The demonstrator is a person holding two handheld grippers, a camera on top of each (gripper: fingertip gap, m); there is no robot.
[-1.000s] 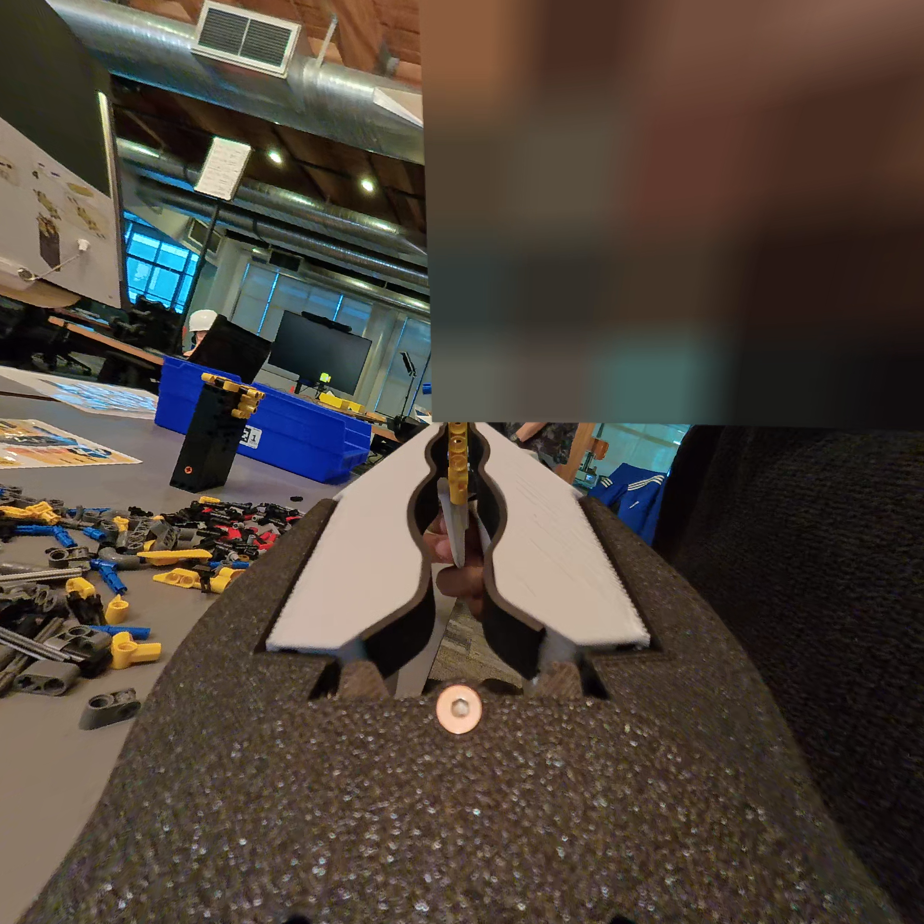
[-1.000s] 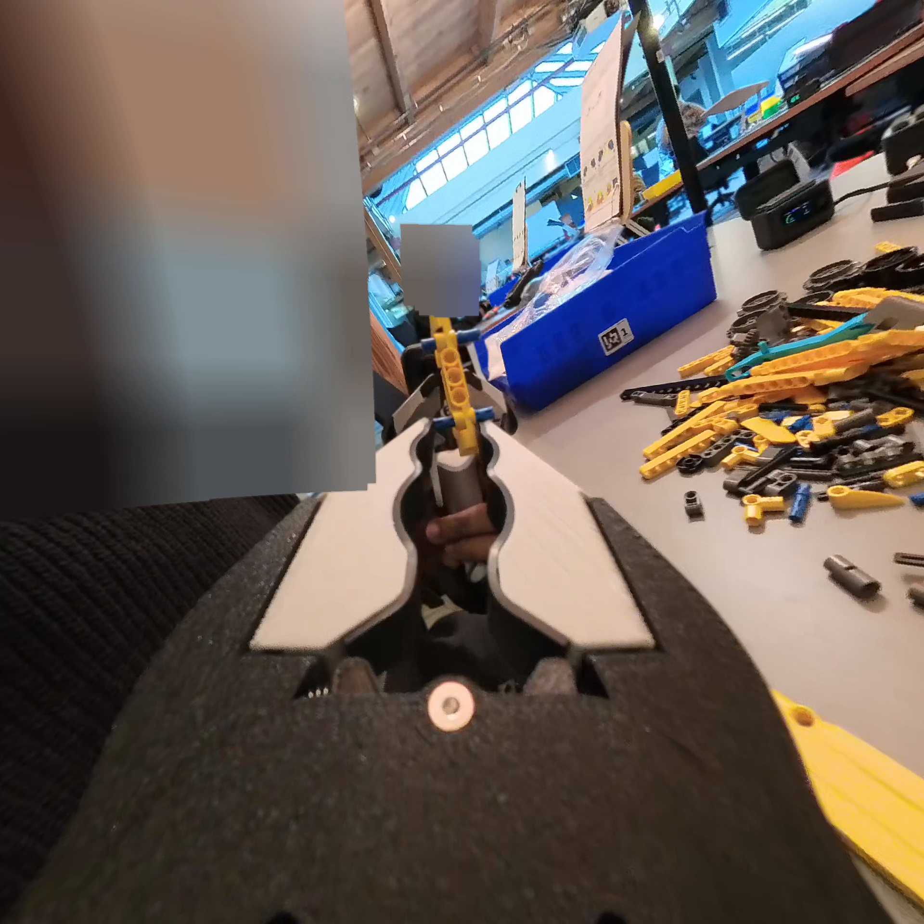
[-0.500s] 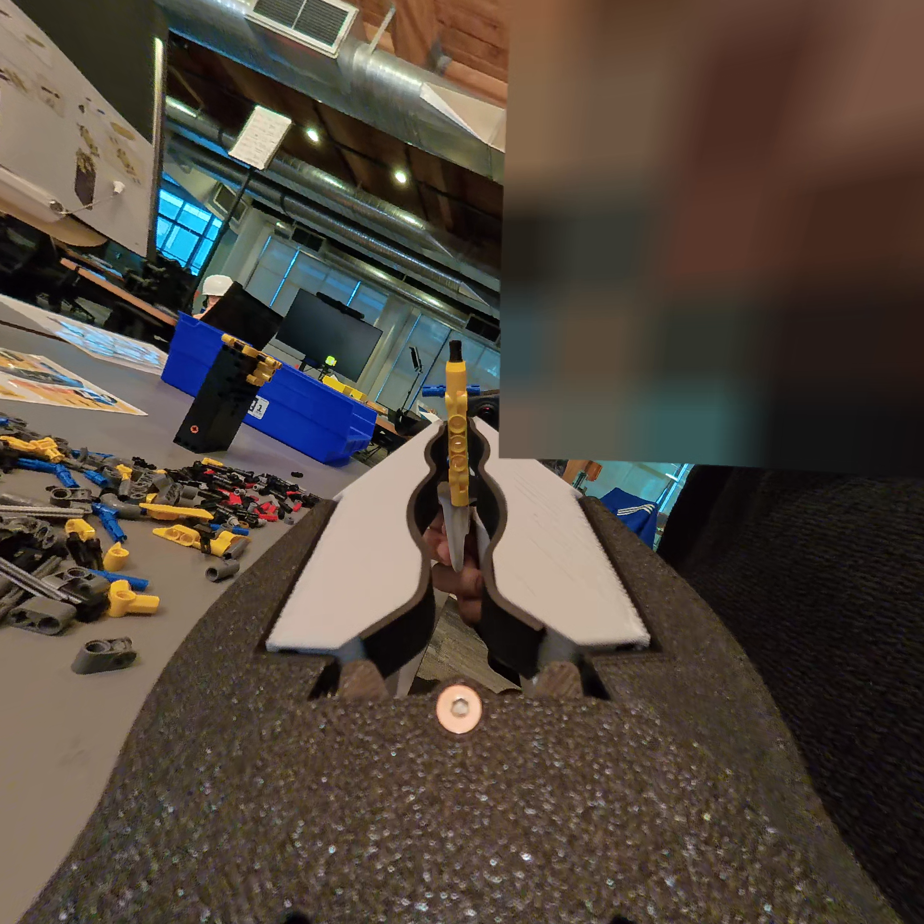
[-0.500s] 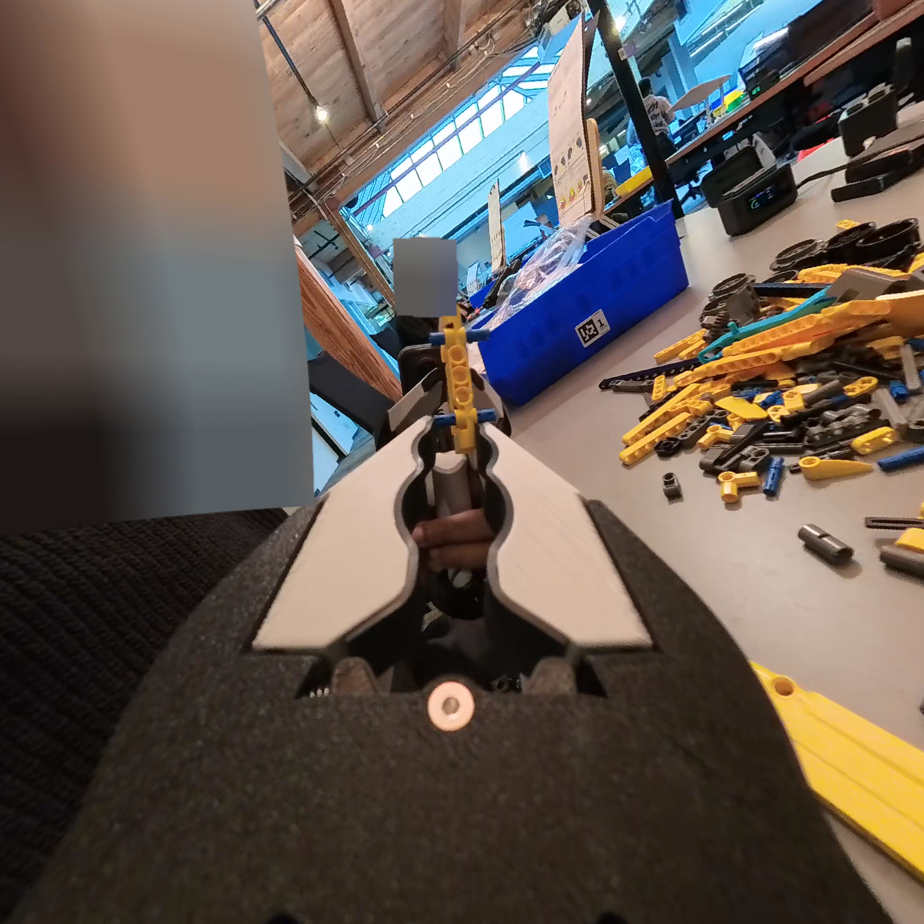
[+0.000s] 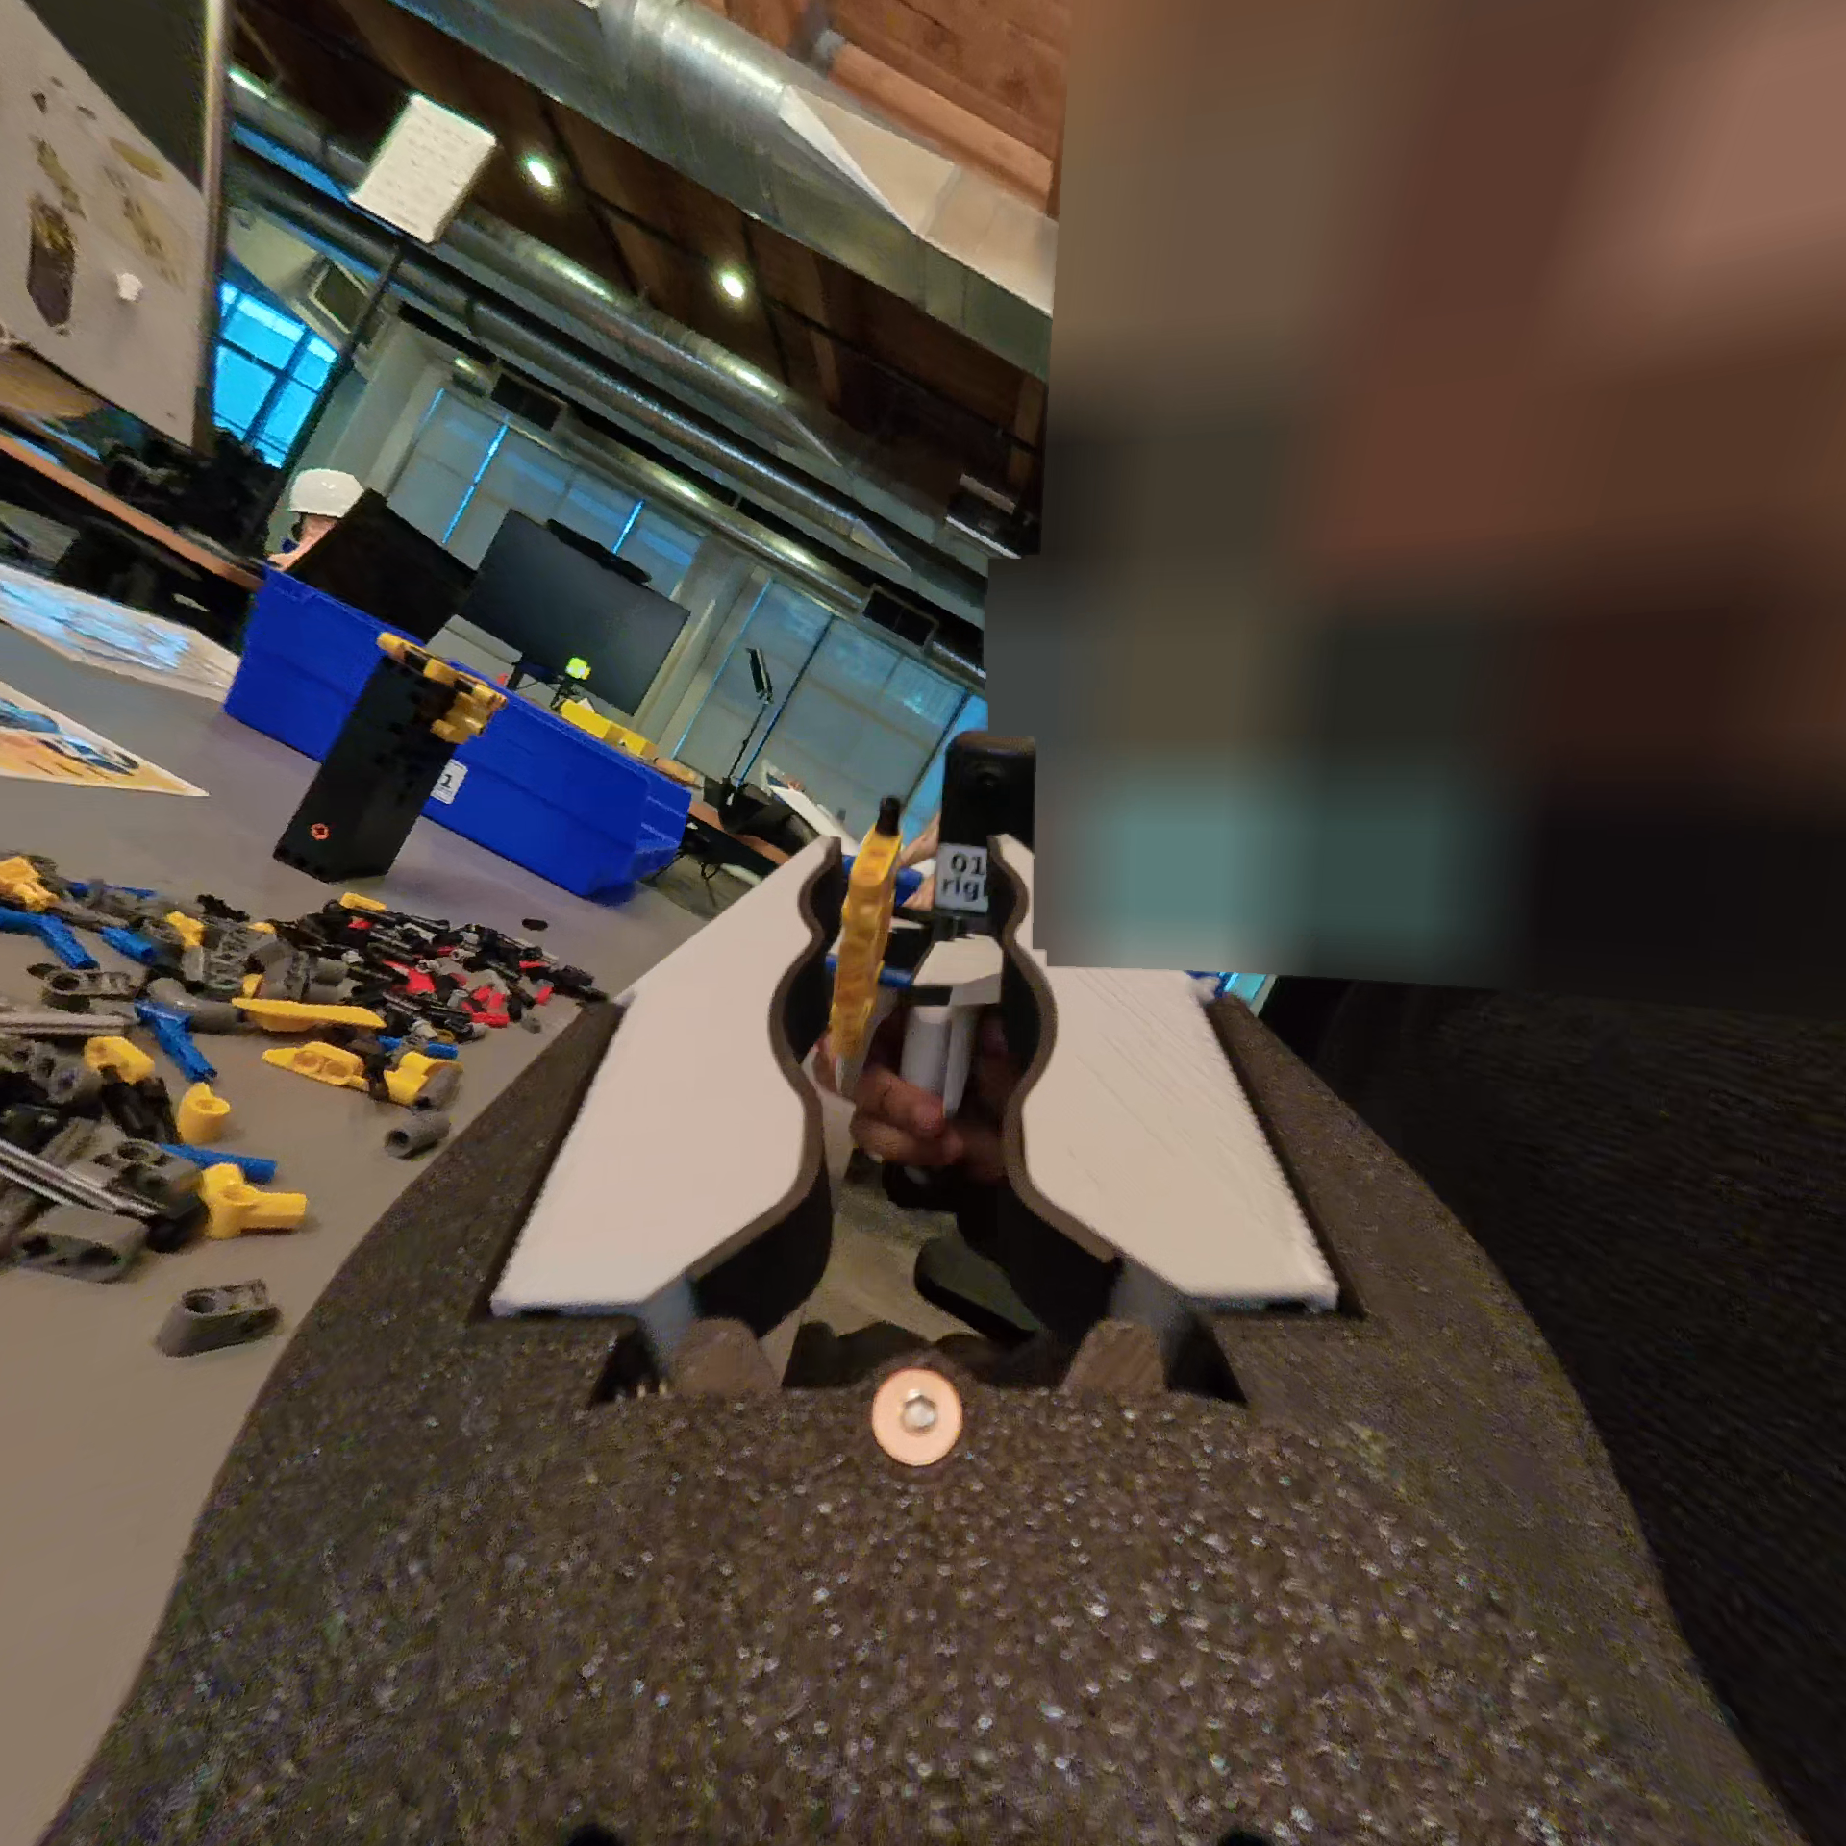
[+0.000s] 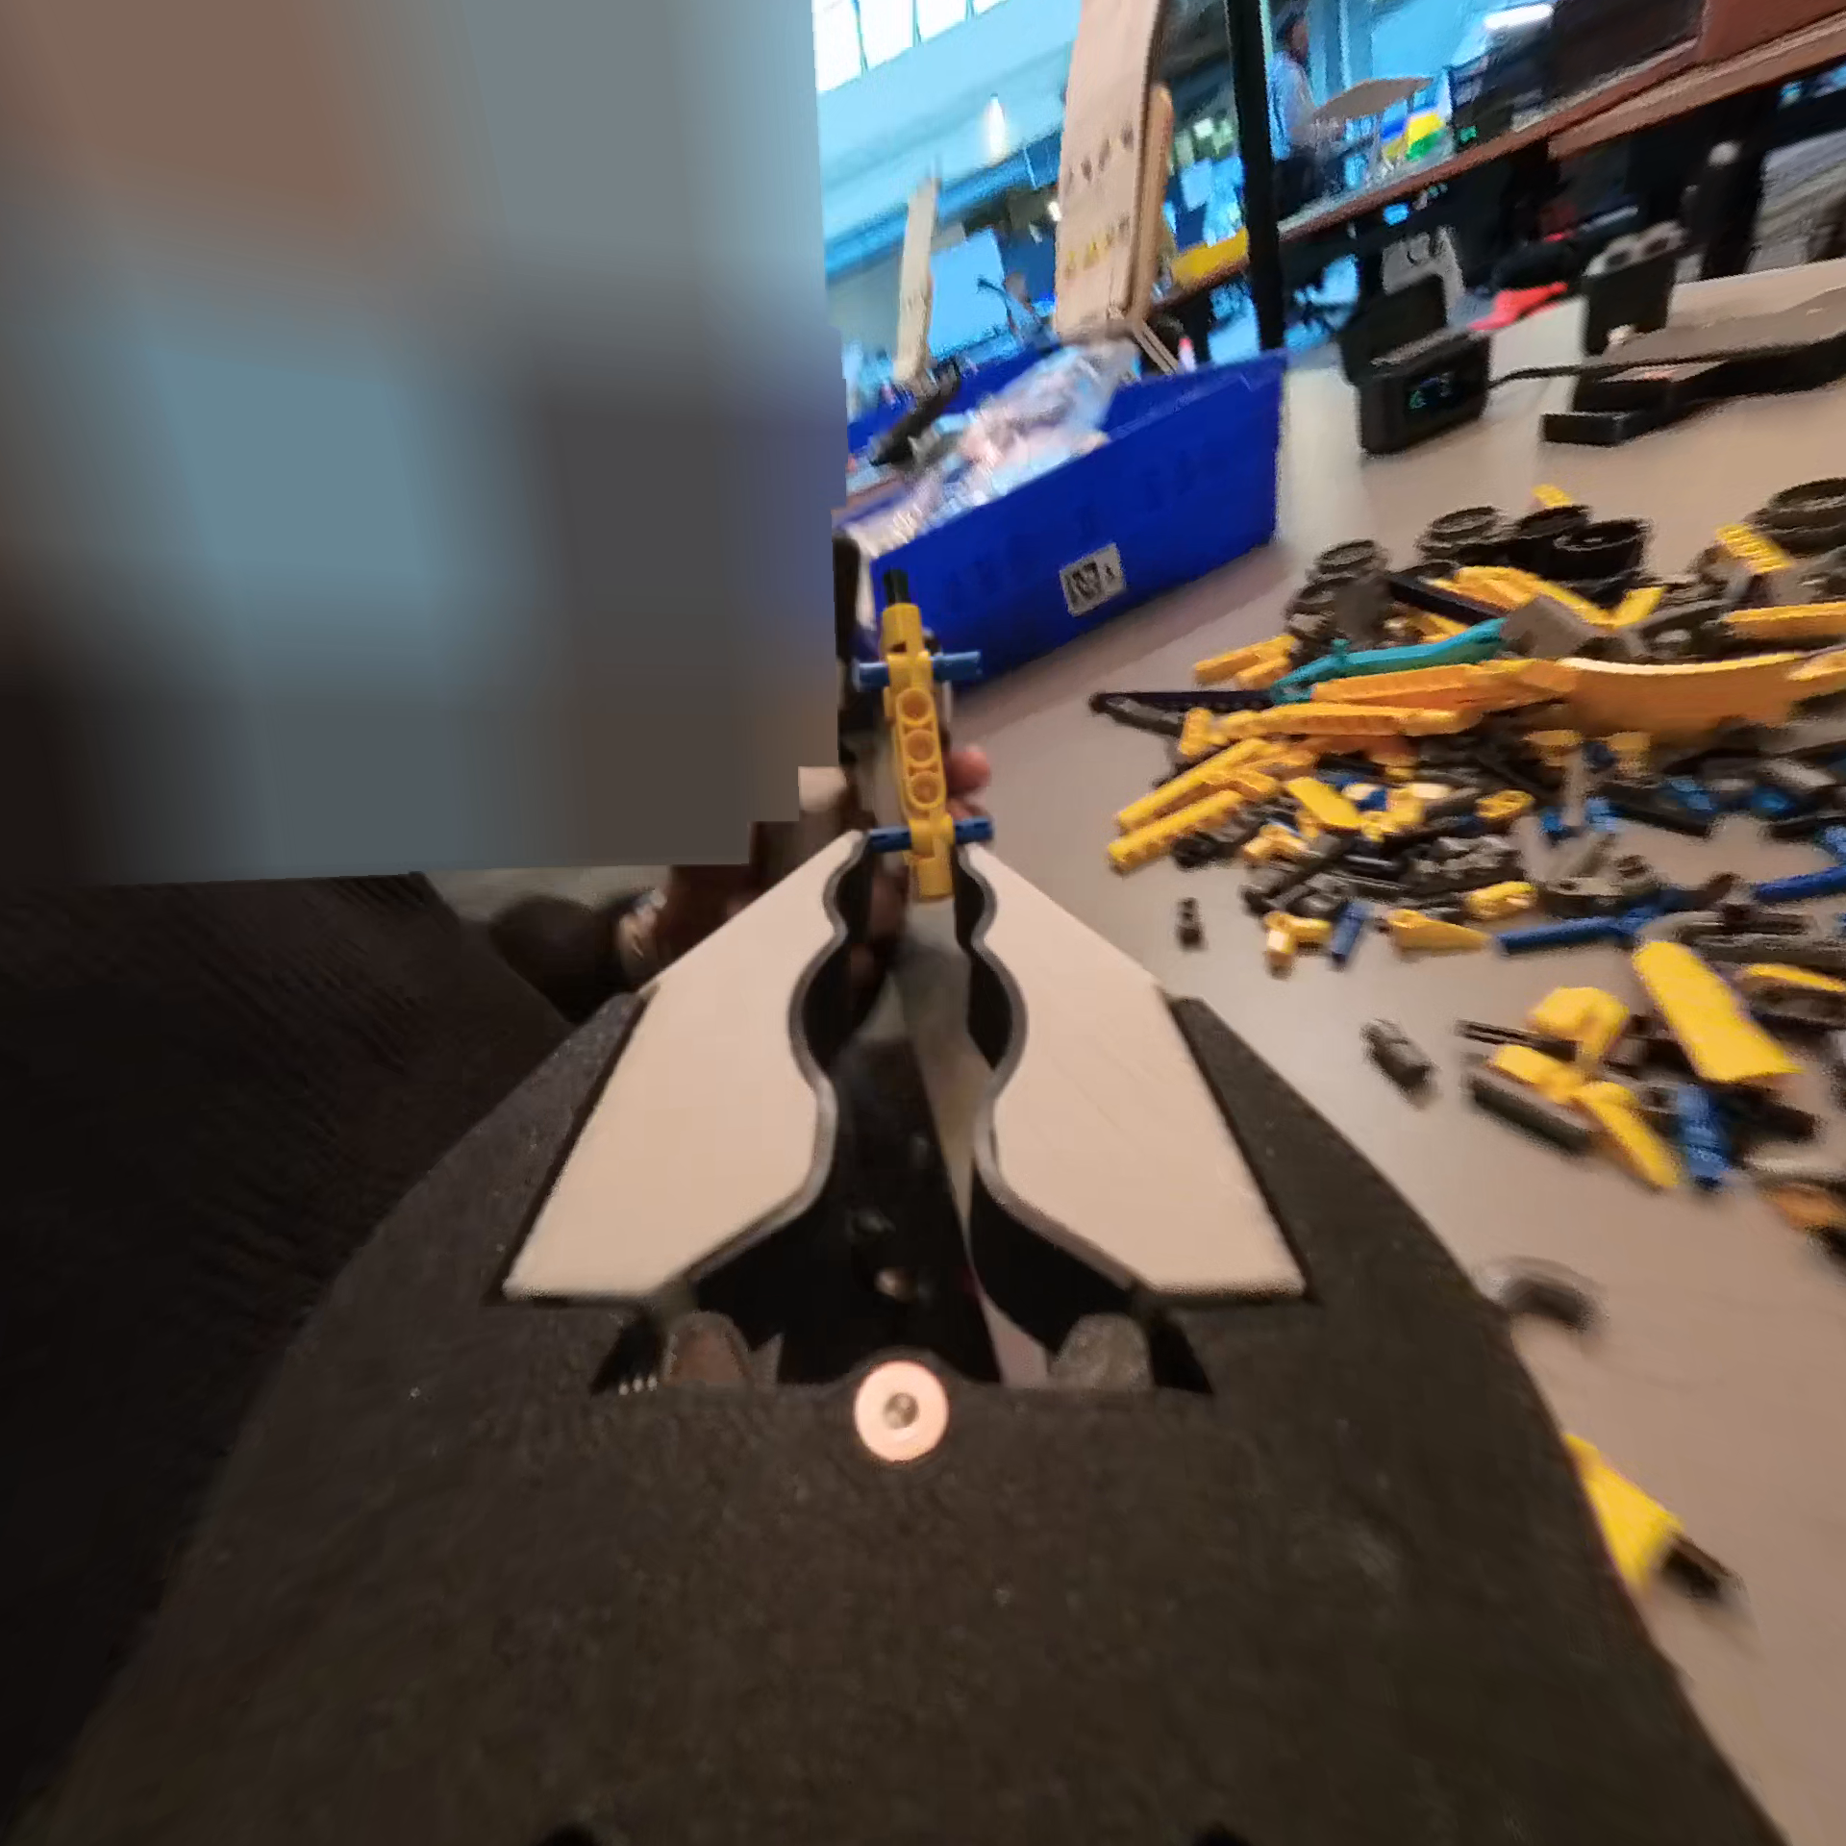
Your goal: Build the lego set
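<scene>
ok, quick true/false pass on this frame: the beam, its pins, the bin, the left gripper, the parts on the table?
1. A yellow beam stands upright at the right gripper fingertips. True.
2. The pins through the beam are red. False: they are blue.
3. A blue bin sits on the table beyond the beam. True.
4. The left gripper is pressed fully shut. False: a clear gap shows between its fingers.
5. Loose parts lie piled on the table. True.
</scene>
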